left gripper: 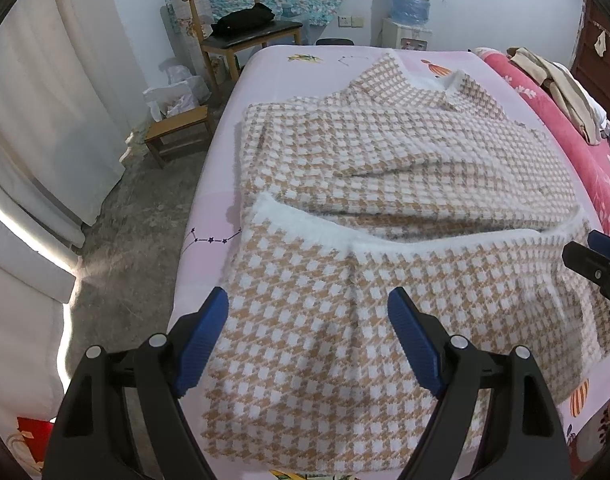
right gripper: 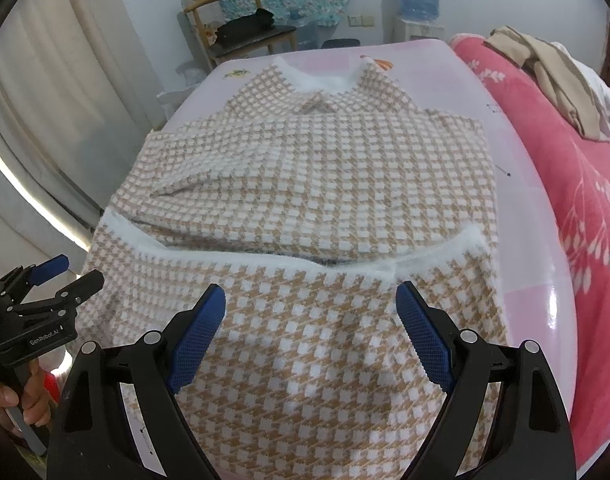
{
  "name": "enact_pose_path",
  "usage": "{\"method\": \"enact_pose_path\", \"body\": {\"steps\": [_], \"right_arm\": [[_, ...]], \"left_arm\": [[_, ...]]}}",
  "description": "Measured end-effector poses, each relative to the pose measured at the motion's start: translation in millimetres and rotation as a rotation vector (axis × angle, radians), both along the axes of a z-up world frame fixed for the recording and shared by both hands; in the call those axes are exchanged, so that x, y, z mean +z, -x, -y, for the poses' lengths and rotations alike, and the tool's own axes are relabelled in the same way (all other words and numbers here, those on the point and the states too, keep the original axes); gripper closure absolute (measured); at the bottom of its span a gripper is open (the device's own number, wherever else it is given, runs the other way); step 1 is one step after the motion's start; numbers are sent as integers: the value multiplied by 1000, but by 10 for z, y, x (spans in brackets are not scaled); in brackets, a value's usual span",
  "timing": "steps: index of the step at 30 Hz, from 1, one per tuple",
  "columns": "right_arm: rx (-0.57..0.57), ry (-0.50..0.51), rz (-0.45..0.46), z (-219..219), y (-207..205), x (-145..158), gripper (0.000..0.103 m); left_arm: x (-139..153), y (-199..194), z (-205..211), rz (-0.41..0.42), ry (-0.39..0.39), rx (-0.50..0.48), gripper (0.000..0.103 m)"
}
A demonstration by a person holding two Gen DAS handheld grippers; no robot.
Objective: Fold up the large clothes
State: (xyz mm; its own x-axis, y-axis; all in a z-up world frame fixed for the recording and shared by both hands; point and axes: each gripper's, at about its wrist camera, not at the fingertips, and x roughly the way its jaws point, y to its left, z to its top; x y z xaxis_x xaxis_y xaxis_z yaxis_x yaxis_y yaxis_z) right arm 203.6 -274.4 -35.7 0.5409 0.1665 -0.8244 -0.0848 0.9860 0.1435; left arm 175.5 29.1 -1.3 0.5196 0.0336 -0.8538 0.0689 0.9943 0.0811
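A tan-and-white houndstooth sweater (left gripper: 385,152) (right gripper: 317,168) lies on a pink sheet, collar at the far end. Its near part (left gripper: 325,312) (right gripper: 313,340) is folded up over the body, and the white fuzzy hem (left gripper: 385,240) (right gripper: 305,264) runs across the middle. My left gripper (left gripper: 307,300) hovers open above the left side of that folded flap, with nothing between its blue pads. Over the flap's right side my right gripper (right gripper: 311,294) is open too and holds nothing. Each gripper shows at the edge of the other's view: the right gripper (left gripper: 597,256), the left gripper (right gripper: 65,272).
The pink-sheeted bed (left gripper: 209,216) (right gripper: 537,280) drops to a concrete floor (left gripper: 137,216) on the left. A wooden chair with a black bag (left gripper: 241,24), a small stool (left gripper: 181,128) and a water dispenser (left gripper: 409,4) stand beyond. A red blanket (right gripper: 565,168) with beige clothes (right gripper: 553,80) lies to the right.
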Motion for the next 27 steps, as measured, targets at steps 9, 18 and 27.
{"method": "enact_pose_path", "body": {"steps": [9,18,27], "right_arm": [[1,-5,-17,57,-58,-60,20],[35,-27,20,321,-412,355,20],[48,-148,28,745,-1711,809,20]], "left_arm": [[-29,-41,35,23,-1,-31,23],[428,-599,34,122,131,-186,23],[686,-2059,414,119,297,-271,23]]}}
